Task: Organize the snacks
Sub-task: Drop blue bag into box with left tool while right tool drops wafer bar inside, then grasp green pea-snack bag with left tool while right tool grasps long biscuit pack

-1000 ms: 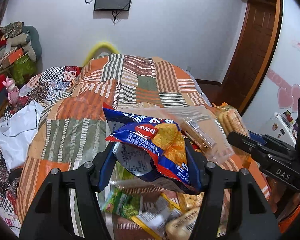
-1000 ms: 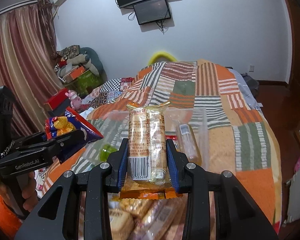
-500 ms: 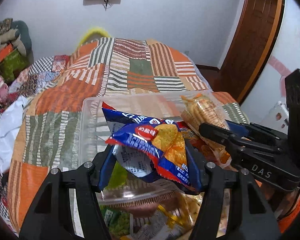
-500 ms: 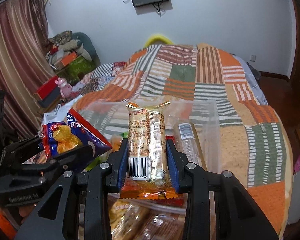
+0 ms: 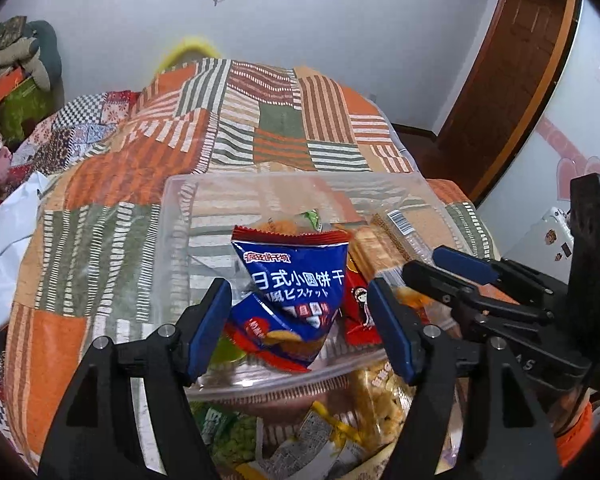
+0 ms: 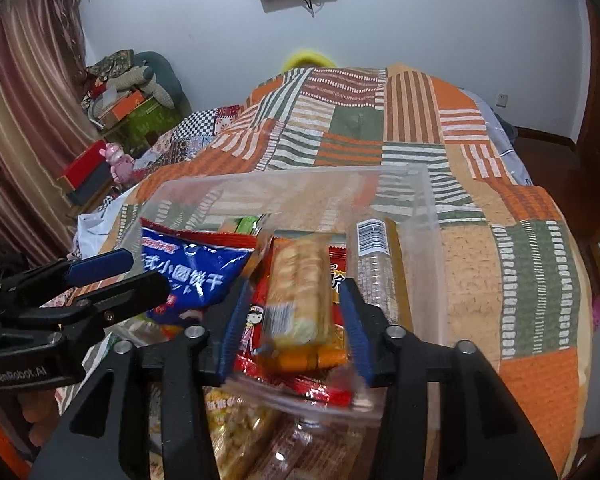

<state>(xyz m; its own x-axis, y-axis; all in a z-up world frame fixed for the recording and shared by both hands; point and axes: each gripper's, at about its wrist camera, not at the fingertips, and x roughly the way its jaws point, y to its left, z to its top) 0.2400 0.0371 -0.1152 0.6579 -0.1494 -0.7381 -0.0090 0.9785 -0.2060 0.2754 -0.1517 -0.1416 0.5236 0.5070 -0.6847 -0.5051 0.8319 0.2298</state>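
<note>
A clear plastic bin sits on the patchwork bed. My left gripper is open over the bin's near edge; the blue snack bag lies loose inside between the spread fingers. My right gripper is open too; the orange biscuit pack lies in the bin between its fingers, on top of a red packet. A clear-wrapped wafer pack with a barcode lies along the bin's right side. The right gripper shows at the right of the left wrist view.
More snack packs lie loose on the bed before the bin: green ones and yellow corn snacks. The patchwork quilt surrounds the bin. A white sheet lies at the left. A wooden door stands at the right.
Both grippers came down over the bin and opened. The blue bag and the biscuit pack dropped from their grips and now lie inside the bin.
</note>
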